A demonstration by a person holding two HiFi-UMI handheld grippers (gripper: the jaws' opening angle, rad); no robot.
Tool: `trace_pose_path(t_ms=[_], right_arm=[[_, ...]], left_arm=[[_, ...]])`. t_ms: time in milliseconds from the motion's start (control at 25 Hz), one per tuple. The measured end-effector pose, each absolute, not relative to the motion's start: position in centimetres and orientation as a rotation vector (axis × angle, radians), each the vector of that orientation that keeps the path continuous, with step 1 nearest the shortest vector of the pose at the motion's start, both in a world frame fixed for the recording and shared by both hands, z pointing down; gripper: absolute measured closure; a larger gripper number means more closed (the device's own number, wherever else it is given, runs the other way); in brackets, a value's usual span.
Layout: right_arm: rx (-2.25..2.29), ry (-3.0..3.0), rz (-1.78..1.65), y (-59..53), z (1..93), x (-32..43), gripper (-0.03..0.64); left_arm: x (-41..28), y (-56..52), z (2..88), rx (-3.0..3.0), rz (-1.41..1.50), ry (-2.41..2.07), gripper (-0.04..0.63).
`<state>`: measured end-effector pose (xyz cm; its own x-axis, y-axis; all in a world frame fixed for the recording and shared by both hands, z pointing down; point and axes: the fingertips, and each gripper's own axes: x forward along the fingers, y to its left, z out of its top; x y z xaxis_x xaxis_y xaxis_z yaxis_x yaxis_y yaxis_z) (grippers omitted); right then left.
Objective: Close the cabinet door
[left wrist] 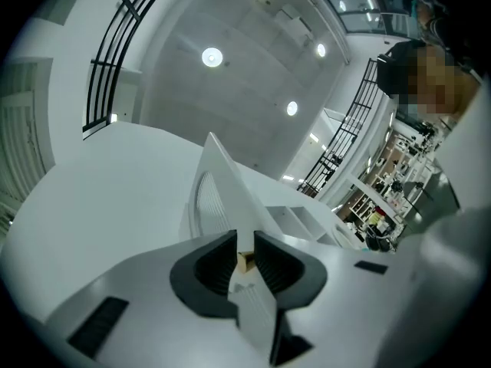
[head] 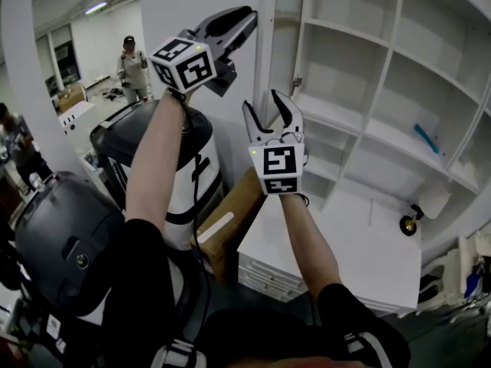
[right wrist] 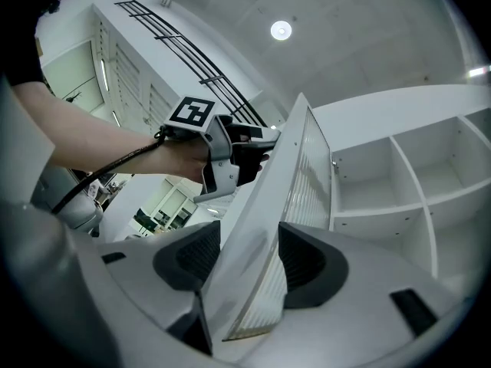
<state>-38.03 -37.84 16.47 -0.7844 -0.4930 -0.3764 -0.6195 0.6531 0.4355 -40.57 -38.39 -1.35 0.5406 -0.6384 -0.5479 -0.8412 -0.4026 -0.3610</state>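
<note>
Both forearms [head: 153, 152] raised, left gripper [head: 249, 18] tilted upward, jaws pinched on the cabinet door [head: 165, 6] edge, right gripper [head: 262, 102] just below, jaws spread wide, loosely straddling that edge

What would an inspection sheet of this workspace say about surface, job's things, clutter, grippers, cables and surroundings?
surface: white worktop below the shelves
job's things: cabinet door open, shelves exposed
clutter: blue item on one shelf; castor wheel; cardboard box; black-and-white bin
grippers: left gripper has the door's edge between its jaws, contact unclear; right gripper open, jaws astride the door's edge
cables: black cord at the left wrist
surroundings: person standing in the background; ceiling lamps lit
</note>
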Motion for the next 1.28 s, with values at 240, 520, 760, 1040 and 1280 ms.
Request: trace_pose_path(t_ms=[240, 520, 760, 1040, 1280], right_arm=[[-0.916, 2.657, 0.804, -37.9, 16.5, -37.4, 0.383], [-0.935, 2.651, 0.783, -37.8, 16.6, -36.8, 0.449], [-0.958, 2.652, 0.759, -37.8, 16.6, -35.8, 0.46], [-0.978, 2.647, 0.704, -38.2, 16.7, -33.3, 0.476], [-1.021, 2.628, 0.655, -38.9, 16.6, -30.5, 0.49]], left_arm=[[-39.9, -38.7, -1.7, -2.219, 0.457, 1.148, 0.529], [-39.0, -38.8, -1.9, -2.228, 0.477, 1.16, 0.532], [-37.9, -38.8, -2.1, -2.151, 0.458, 1.216, 0.544], [-35.5, -39.0, -2.0, -2.118, 0.47, 1.233, 0.554], [-32.7, -39.4, -2.2, -2.115, 0.47, 1.209, 0.555]])
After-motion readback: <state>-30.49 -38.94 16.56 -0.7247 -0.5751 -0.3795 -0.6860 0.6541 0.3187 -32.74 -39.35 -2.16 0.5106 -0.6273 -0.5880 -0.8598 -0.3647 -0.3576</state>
